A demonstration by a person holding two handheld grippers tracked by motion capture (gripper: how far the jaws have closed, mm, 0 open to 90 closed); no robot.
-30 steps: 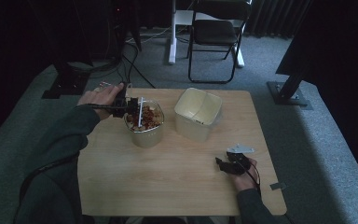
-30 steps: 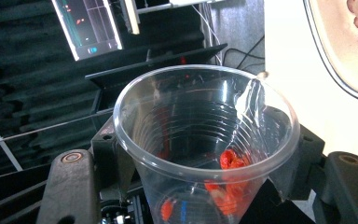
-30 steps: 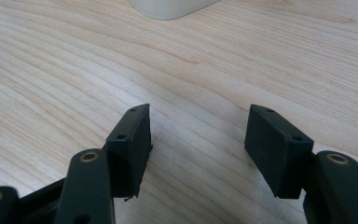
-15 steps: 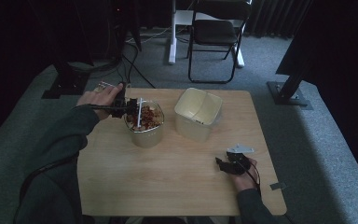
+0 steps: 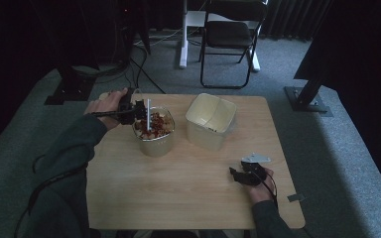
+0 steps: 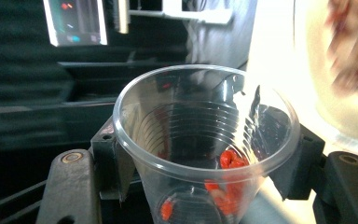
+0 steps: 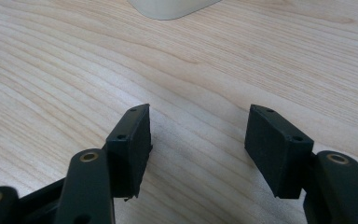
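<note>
1. Clear plastic cup (image 6: 205, 140) sat clamped between the jaws of the left gripper (image 5: 131, 110), tipped toward the metal bowl (image 5: 154, 133) at the table's far left.
2. A few red bits (image 6: 228, 179) clung inside the cup near its bottom.
3. The bowl held a reddish-brown mix, with a white utensil (image 5: 149, 116) standing in it.
4. Just right of the bowl stood a cream container (image 5: 211, 121), apart from it.
5. The right gripper (image 7: 196, 140) rested low over the wooden table (image 5: 188, 188) near its right edge, jaws spread wide with nothing between them, well apart from the cup.
</note>
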